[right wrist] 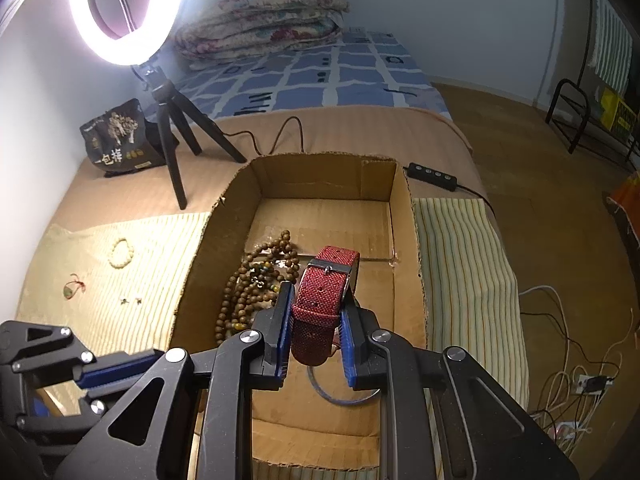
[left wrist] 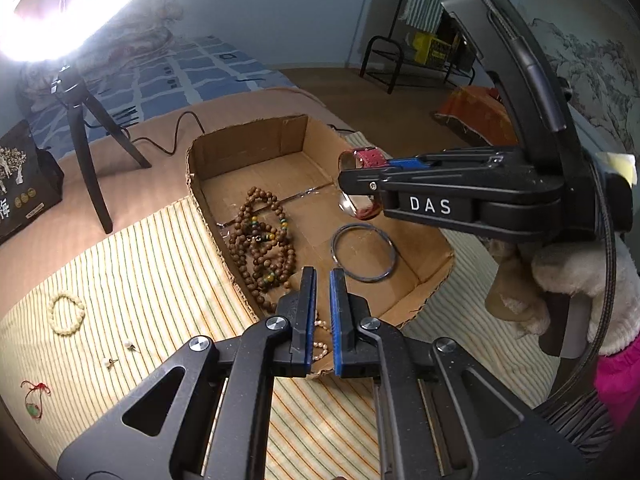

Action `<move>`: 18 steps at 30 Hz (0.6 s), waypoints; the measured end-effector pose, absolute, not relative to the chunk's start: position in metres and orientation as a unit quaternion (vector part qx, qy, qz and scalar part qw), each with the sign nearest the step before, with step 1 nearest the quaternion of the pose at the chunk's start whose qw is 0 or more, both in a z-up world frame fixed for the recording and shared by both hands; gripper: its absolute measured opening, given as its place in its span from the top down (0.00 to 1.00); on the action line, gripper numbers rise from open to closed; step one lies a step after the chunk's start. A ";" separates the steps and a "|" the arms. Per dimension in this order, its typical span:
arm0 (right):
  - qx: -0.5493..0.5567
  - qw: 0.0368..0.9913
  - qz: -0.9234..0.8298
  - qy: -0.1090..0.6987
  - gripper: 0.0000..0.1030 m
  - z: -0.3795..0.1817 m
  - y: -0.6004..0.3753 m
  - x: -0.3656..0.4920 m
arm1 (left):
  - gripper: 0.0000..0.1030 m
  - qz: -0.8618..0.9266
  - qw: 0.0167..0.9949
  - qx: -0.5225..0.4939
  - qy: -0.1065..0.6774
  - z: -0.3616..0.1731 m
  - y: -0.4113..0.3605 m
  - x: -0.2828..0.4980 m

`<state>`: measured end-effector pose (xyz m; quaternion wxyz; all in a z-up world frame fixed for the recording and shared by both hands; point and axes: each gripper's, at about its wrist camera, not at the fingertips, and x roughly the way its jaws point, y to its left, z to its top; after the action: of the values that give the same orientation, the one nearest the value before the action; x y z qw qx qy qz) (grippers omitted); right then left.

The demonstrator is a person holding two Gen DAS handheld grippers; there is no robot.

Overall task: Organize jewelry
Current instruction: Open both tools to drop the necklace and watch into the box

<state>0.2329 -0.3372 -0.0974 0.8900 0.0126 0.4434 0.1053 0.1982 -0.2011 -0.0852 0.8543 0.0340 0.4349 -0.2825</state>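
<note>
Woven red watch strap (right wrist: pixel 320 300) pinched in rt tool (right wrist: pixel 315 318), lt tool (left wrist: pixel 322 312) closed empty.

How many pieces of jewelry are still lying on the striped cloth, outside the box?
4: a pale bead bracelet, two small pearl earrings, and a red-cord pendant nearest the cloth's edge. The grippers may hide others.

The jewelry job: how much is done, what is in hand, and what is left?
Done: the brown bead necklace and a dark bangle lie in the cardboard box. In hand: the right gripper holds a red watch over the box. Left: the pale bracelet, two earrings and a red cord charm on the striped cloth.
</note>
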 end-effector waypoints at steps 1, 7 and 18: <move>0.011 0.890 0.101 0.445 0.81 -0.099 -0.337 0.233 | 0.95 -0.280 0.854 0.036 0.437 -0.086 -0.201 0.198; 0.003 0.894 0.078 0.442 0.47 -0.097 -0.339 0.231 | 0.76 -0.268 0.855 0.042 0.442 -0.091 -0.196 0.196; 0.003 0.900 0.062 0.431 0.40 -0.090 -0.344 0.226 | 0.53 -0.256 0.863 0.045 0.433 -0.085 -0.183 0.188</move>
<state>0.2255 -0.3441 -0.0897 0.9001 0.0027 0.4313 0.0615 0.1882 -0.1829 -0.0849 0.8633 0.0452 0.4326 -0.2561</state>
